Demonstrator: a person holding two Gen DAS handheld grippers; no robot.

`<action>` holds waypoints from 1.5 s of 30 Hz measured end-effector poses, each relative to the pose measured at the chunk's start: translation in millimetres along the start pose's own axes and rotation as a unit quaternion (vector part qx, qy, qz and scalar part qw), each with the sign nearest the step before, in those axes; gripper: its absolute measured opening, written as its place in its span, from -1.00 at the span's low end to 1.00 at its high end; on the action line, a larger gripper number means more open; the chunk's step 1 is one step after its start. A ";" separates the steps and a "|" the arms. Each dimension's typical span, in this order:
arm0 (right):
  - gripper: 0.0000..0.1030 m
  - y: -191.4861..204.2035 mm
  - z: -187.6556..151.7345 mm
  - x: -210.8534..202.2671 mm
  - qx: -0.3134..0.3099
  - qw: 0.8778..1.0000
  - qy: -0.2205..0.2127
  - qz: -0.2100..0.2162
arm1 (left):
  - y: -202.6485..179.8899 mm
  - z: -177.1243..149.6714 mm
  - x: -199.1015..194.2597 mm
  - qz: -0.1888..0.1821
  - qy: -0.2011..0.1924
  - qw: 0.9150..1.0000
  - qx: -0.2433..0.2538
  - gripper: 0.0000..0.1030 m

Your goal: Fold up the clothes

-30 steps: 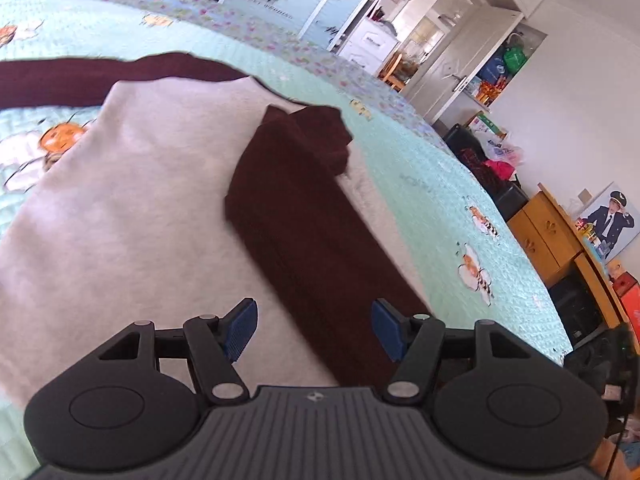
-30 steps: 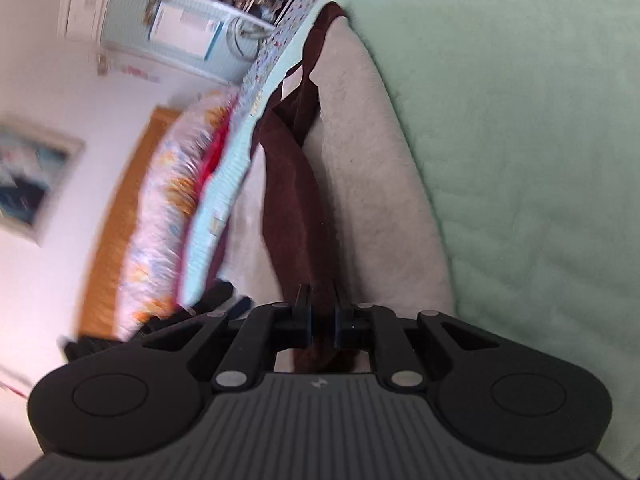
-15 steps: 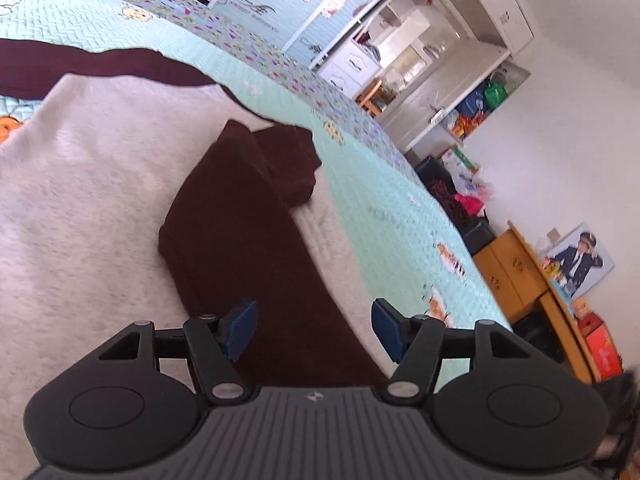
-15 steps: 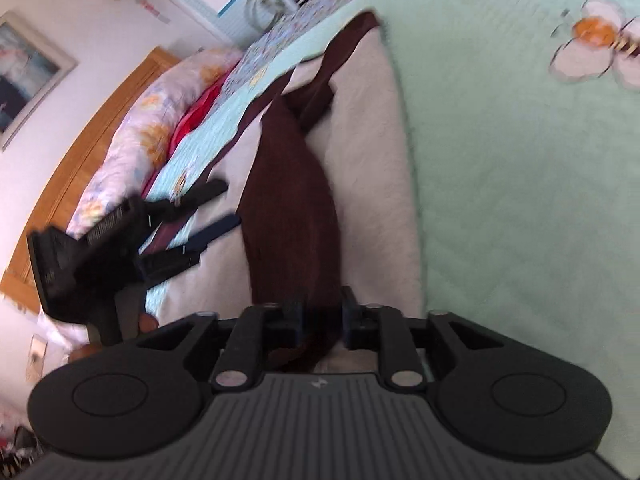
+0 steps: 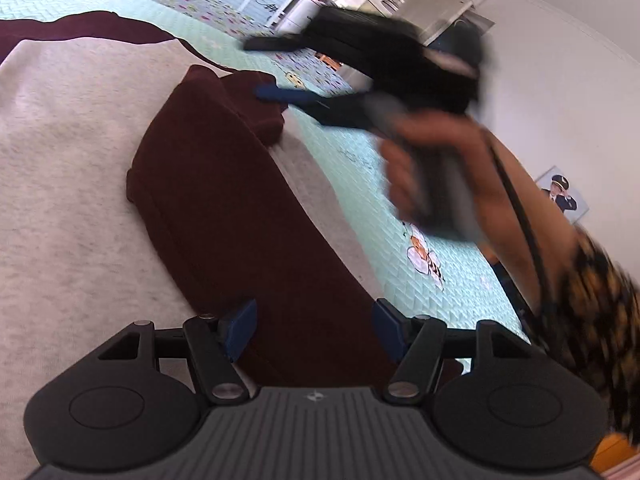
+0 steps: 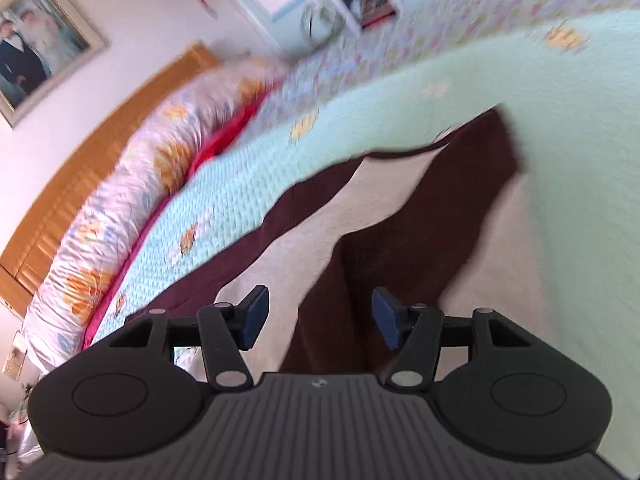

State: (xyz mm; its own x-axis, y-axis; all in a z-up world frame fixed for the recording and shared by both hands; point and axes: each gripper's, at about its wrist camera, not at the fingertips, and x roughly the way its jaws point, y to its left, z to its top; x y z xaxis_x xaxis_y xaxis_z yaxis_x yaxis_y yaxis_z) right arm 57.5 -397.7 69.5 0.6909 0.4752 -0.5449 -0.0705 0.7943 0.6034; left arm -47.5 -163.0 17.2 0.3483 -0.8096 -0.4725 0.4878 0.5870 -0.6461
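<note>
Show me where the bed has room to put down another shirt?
Bare mint quilt lies right of the grey sweatshirt, out to the bee print. Another strip runs between the outstretched maroon sleeve and the pillows. The sweatshirt's middle is crowded by the folded sleeve.

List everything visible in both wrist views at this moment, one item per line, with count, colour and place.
sweatshirt: one, light grey body with dark maroon sleeves, spread flat on the bed.
folded sleeve: one, dark maroon, laid lengthwise over the grey body.
other sleeve: one, dark maroon, stretched out along the quilt.
quilt: one, mint green with cartoon bees, under the sweatshirt.
pillows: white with orange flowers, by the wooden headboard; count unclear.
framed pictures: two, one on each wall.
left hand-held gripper: black, blue pads, open above the folded sleeve.
right hand-held gripper: black, blue pads, open, lifted above the sweatshirt.
</note>
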 end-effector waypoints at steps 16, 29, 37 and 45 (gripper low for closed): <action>-0.76 -24.0 -16.5 -21.9 0.057 0.996 -0.063 -0.005 | 3.5 7.5 -1.1 -0.045 0.021 0.999 0.004 0.30; -0.52 -81.6 -51.7 -34.3 0.120 0.988 -0.089 -0.032 | 0.3 0.8 -10.9 -0.040 0.025 0.999 -0.015 0.31; -0.05 -70.0 -86.6 -99.0 0.071 0.997 -0.037 0.007 | -2.8 -2.4 -14.5 0.005 0.026 0.999 -0.032 0.31; -0.05 -57.9 -152.1 -133.1 0.039 0.997 0.067 0.017 | -17.1 1.5 -20.0 0.036 0.024 0.998 -0.037 0.31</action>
State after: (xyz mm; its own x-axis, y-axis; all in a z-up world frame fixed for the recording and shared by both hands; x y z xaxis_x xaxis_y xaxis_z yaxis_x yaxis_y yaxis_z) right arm -139.8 -449.4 18.6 0.5867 0.5511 -0.5933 -0.0320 0.7479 0.6631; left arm -61.6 -156.9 38.5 0.3403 -0.7645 -0.5475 0.4022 0.6446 -0.6502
